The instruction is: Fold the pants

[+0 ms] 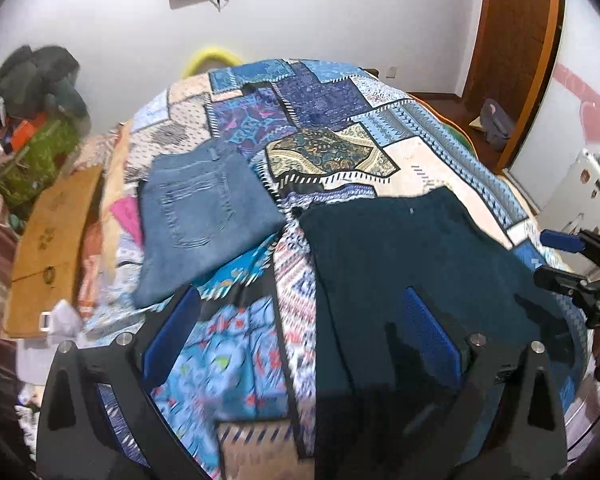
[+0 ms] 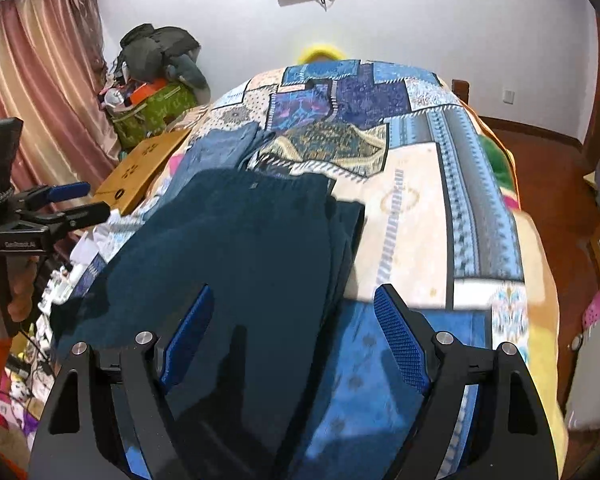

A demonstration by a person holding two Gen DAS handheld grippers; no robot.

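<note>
Dark teal pants (image 1: pixel 420 264) lie lengthwise on the patchwork bedspread (image 1: pixel 332 120), waistband at the far end; in the right wrist view the pants (image 2: pixel 240 248) show a side edge folded over at the right. My left gripper (image 1: pixel 300 336) is open and empty above the pants' near left edge. My right gripper (image 2: pixel 296 332) is open and empty above the pants' near right edge. The right gripper also shows at the right edge of the left wrist view (image 1: pixel 568 260), and the left gripper at the left of the right wrist view (image 2: pixel 76 204).
Folded light blue jeans (image 1: pixel 204 216) lie on the bed left of the dark pants. A cardboard box (image 1: pixel 48 252) and piled bags (image 1: pixel 40 120) stand left of the bed. A wooden door (image 1: pixel 516 52) and wood floor (image 2: pixel 540 160) are at the right.
</note>
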